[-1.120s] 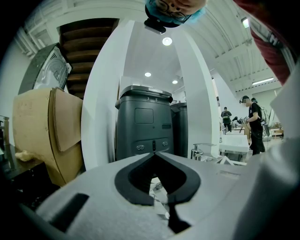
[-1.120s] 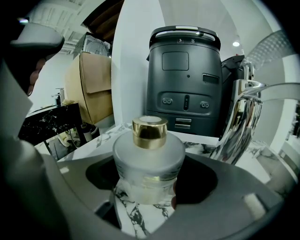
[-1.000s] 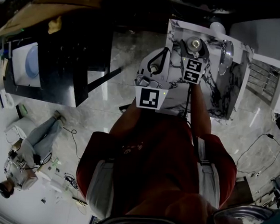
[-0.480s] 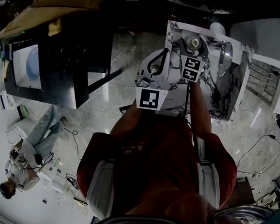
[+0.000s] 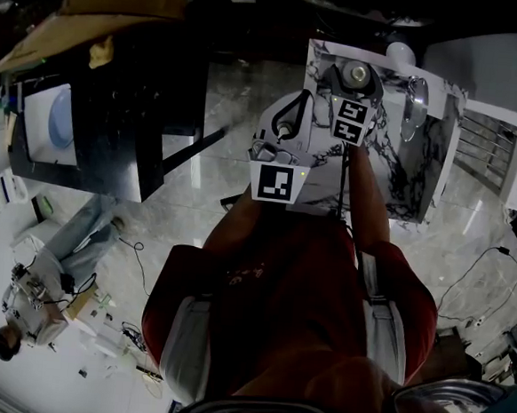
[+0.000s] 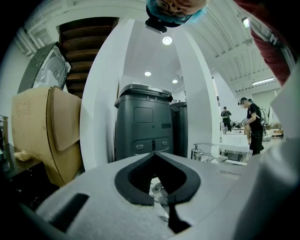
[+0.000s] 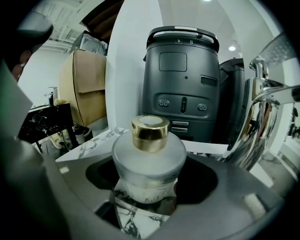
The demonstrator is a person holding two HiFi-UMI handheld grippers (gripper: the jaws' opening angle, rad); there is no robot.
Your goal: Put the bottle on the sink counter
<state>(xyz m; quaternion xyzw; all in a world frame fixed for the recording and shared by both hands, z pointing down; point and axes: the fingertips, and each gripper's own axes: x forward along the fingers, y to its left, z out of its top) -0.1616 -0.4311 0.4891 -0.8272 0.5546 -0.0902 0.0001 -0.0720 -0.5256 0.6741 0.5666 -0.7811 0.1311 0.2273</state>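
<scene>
The sink counter [image 5: 419,174], a marbled white top, is lying under and ahead of the right tongs [image 7: 148,191]. A tall grey bin [image 7: 183,79] is standing past its far edge, straight ahead of them. The chrome tap [image 7: 257,117] is rising just to the right of these tongs.

The right tongs are pinching the bottle [image 7: 149,161], a round frosted one, low on its body. It is sitting upright between the jaws, with its gold cap [image 7: 150,132] pointing up and standing clear above them. Marble is showing directly beneath the jaws, so the bottle is over the counter, to the left of the tap. I cannot tell whether its base is touching the top.

The left tongs [image 6: 154,155] are hanging to the left of the right ones, off the counter's left edge. Their jaws are pressed together on nothing.

The placing step looks to be in hand, and the task seems close to its end. The next move is probably calling for the bottle to be lowered straight down until its base is resting flat. The jaws would then spread evenly and draw back toward the person. That would avoid tipping the bottle or knocking the tap on the right.
</scene>
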